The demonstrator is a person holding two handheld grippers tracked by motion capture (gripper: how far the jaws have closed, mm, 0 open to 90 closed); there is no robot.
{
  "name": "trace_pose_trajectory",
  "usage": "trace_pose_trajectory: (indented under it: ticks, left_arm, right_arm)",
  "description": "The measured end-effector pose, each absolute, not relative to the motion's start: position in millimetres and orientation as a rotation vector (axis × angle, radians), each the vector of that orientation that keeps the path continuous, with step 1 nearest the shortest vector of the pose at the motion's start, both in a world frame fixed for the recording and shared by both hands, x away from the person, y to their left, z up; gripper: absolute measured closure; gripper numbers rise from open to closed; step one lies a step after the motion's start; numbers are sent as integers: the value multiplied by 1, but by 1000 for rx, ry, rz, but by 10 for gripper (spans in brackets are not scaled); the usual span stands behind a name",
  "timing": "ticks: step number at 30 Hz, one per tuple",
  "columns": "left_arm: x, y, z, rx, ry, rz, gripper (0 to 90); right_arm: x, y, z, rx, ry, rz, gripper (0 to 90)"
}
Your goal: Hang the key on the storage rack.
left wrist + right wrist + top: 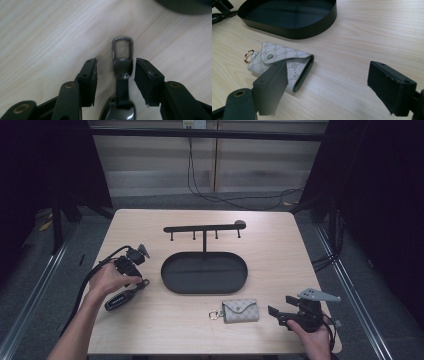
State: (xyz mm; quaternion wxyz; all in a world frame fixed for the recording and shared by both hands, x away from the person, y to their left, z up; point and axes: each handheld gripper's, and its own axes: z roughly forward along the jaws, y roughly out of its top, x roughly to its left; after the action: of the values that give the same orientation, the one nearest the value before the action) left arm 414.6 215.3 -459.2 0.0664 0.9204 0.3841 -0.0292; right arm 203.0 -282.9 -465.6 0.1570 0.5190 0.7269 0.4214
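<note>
So the left gripper (115,72) is down at the left of the table in the high view, jaws apart and straddling the neck of the black car key (121,297) — in the left gripper view the key's strap runs up the middle of the frame between the two pads, with the metal loop (122,48) poking out just past the tips. Pads aren't touching it on either side as far as I can see, small gap each way. Looks to me like we're at the "line up and grab" step: the next move is just to squeeze on that strap below the loop, then lift.

The right gripper (325,85) sits at the lower right of the high view, jaws wide apart, nothing between them. The patterned key pouch (283,62) lies just ahead of its one jaw, flap snapped shut, gold ring (248,55) at its far end.

My guess is both go on the hook rack (205,228) standing at the back of the black oval tray (204,272) in the middle of the frame. Plenty of bare table (150,330) around the key; the tray wall is near on its right, so a straight lift is the safest. The key sits well in from the table's left edge, the pouch closer to the front one
</note>
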Motion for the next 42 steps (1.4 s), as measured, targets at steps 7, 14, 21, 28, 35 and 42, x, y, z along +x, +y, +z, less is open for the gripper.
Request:
trace_pose_trajectory:
  ticks: [7,14,21,28,35,42]
  left_arm:
    - [413,211,-466,2826,1137,-71,599]
    - [409,205,-466,2858,1125,25,652]
    - [412,202,-466,2865,1157,-17,701]
    - [414,199,-466,2869,1220,-39,708]
    - [415,200,-466,2867,1248,-101,709]
    - [413,205,-463,2859,1234,-131,709]
  right_arm:
    - [203,-283,-466,1486,2080,1206,162]
    - [203,-282,-466,1485,2088,1200,162]
    - [204,-282,-467,1488,2097,1189,162]
    - [204,-282,-467,1488,2104,1187,164]
    - [205,-281,-468,1493,2113,1178,169]
    - [206,-282,-468,1508,2103,1185,169]
